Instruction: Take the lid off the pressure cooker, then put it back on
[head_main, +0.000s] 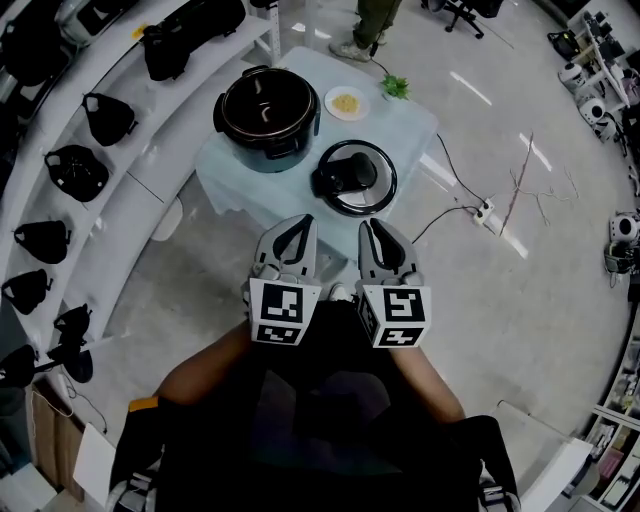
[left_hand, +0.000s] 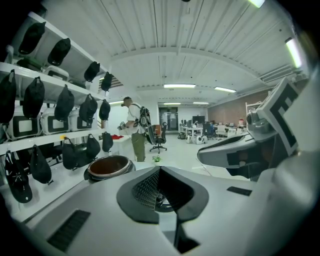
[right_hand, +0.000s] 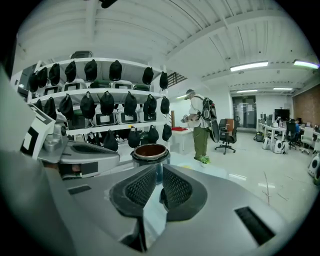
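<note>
Held close to the person's body and side by side, the left gripper has its dark ribbed jaws drawn together at the tips with nothing between them. The right gripper shows only a narrow slit between its jaws and also carries nothing. Both are well short of the small table draped in pale blue cloth.

On the near right part of that table lies the round black pressure-cooker lid with a silver rim, flat on the cloth, clear of the pot and touched by neither tool. Behind it and to the left stands the dark blue pressure cooker with its copper-brown inner pot exposed, upright and uncovered. At the table's far edge sit a small white plate of yellow food and, just beside it, a little green plant.

Beyond the table a person in olive trousers with a backpack stands on the glossy floor. White curved shelving hung with black bags lines the left wall.
</note>
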